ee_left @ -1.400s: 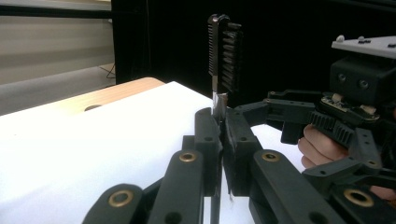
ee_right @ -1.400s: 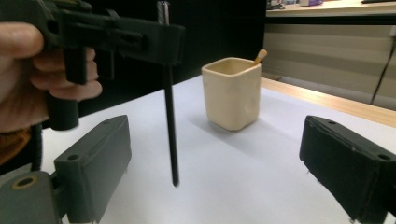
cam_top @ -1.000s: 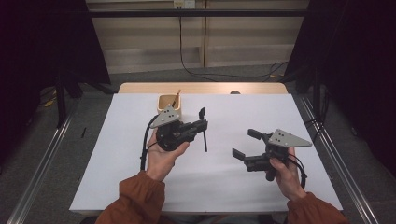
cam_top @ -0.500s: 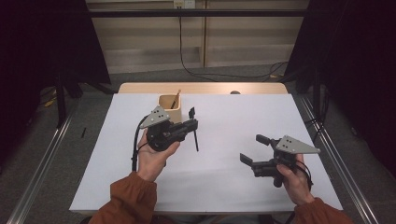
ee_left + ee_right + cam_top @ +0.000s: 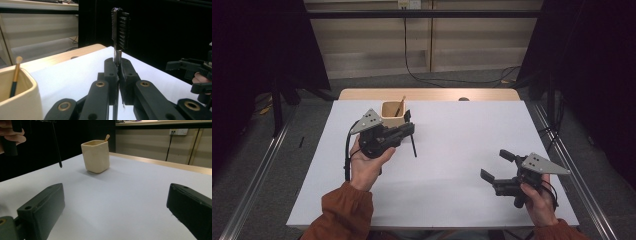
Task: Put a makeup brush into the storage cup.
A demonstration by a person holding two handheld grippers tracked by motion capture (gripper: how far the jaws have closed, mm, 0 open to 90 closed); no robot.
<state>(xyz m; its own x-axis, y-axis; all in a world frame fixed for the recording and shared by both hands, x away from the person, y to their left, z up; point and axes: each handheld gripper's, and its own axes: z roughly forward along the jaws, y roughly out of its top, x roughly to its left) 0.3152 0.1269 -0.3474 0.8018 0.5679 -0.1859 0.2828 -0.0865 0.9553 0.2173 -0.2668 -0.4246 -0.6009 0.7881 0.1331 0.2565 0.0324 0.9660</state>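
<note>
My left gripper (image 5: pixel 411 129) is shut on a thin black comb-brush (image 5: pixel 413 146), close to the right side of a cream cup (image 5: pixel 393 114). The tool's toothed head (image 5: pixel 120 27) stands above the closed jaws, and its handle hangs down over the white table, as the right gripper view also shows (image 5: pixel 57 145). A wooden-handled makeup brush (image 5: pixel 15 75) leans inside the cup (image 5: pixel 17 100). My right gripper (image 5: pixel 497 165) is open and holds nothing, low over the table's front right part. The cup (image 5: pixel 96 156) stands far ahead of it.
A white sheet (image 5: pixel 452 150) covers the table, with a wooden strip (image 5: pixel 427 94) along the far edge. Metal rails (image 5: pixel 572 165) run down both sides. A black cable (image 5: pixel 422 75) lies on the floor beyond the table. Dark curtains flank the space.
My left gripper has carried the comb-brush back and leftward to the cup. The right gripper has drawn away to the right and toward the front edge, still open.
</note>
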